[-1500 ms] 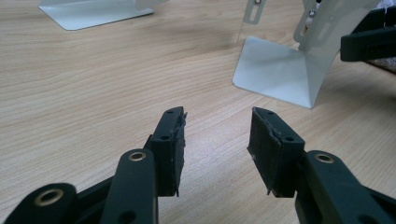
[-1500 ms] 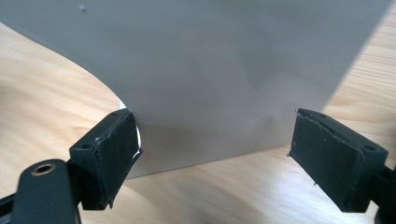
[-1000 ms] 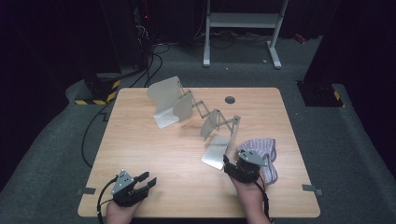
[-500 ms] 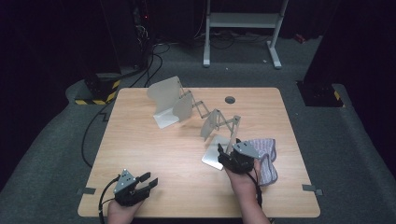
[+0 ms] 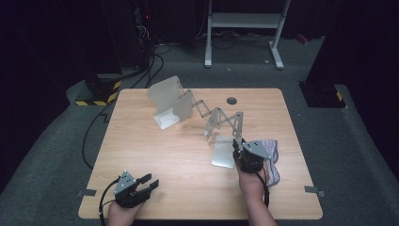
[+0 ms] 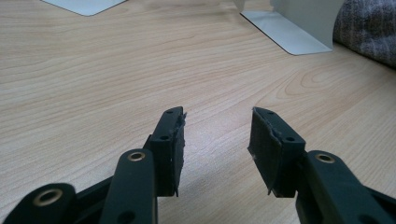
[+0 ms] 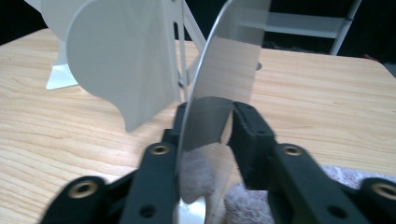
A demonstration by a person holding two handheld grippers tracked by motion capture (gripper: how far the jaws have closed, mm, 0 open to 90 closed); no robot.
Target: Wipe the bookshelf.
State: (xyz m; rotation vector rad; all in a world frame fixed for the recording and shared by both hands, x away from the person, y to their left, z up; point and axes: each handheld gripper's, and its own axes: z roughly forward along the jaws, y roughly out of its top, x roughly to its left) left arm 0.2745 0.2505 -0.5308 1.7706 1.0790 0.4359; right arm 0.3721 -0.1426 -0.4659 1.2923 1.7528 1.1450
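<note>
A folding metal rack (image 5: 188,106) of pale upright plates joined by scissor links stretches across the table's middle. Its nearest plate (image 5: 223,151) lies at the right end beside a grey striped cloth (image 5: 273,162). My right gripper (image 5: 237,147) sits at that end. In the right gripper view its jaws have just been closing, and the right gripper (image 7: 208,123) now pinches a shiny upright plate (image 7: 229,65), with the cloth (image 7: 196,172) below. My left gripper (image 5: 150,182) rests near the front left edge; the left gripper (image 6: 217,135) is open over bare wood.
The wooden table (image 5: 141,141) has a round cable hole (image 5: 231,100) at the back. Tape marks sit at the front corners (image 5: 313,190). A metal stand (image 5: 244,21) and cables lie on the grey floor behind the table.
My right gripper has shifted off the cloth toward the rack's end plate, and its jaws have narrowed onto the plate. The left gripper has stayed put.
</note>
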